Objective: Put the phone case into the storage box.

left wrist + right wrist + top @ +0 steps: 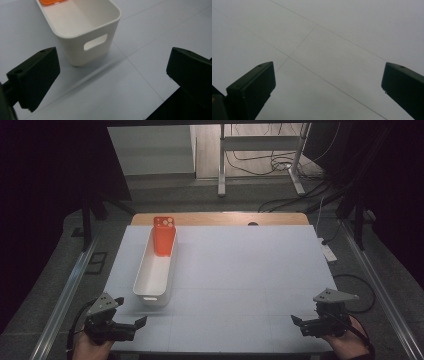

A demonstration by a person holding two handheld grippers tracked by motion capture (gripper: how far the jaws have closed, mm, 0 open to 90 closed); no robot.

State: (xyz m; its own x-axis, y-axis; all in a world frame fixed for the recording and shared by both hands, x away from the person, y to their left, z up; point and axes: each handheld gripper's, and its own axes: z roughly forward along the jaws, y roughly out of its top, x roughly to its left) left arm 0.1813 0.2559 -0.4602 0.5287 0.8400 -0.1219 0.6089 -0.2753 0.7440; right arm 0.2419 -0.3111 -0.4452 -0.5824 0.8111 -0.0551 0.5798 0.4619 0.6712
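Observation:
A long white bin (151, 298) lies lengthwise on the left part of the white table top (240, 270). An orange phone case (164, 236) stands tilted against the bin's far end, camera cut-outs up. My left gripper (132, 310) is held at the front left corner, just short of the bin's near end, open and empty. In the left gripper view the bin's end wall (92, 30) with its handle slot sits ahead of the left gripper (112, 75), and a sliver of the orange case (50, 1) shows at the top. My right gripper (306, 313) hovers open at the front right; the right gripper (328, 85) has bare table between its jaws.
A wooden strip (220, 218) borders the table's far edge. Beyond it stand a metal desk frame (260, 142) and loose floor cables (280, 162). A white power strip (328, 251) lies on the floor to the right. Metal rails run along both sides.

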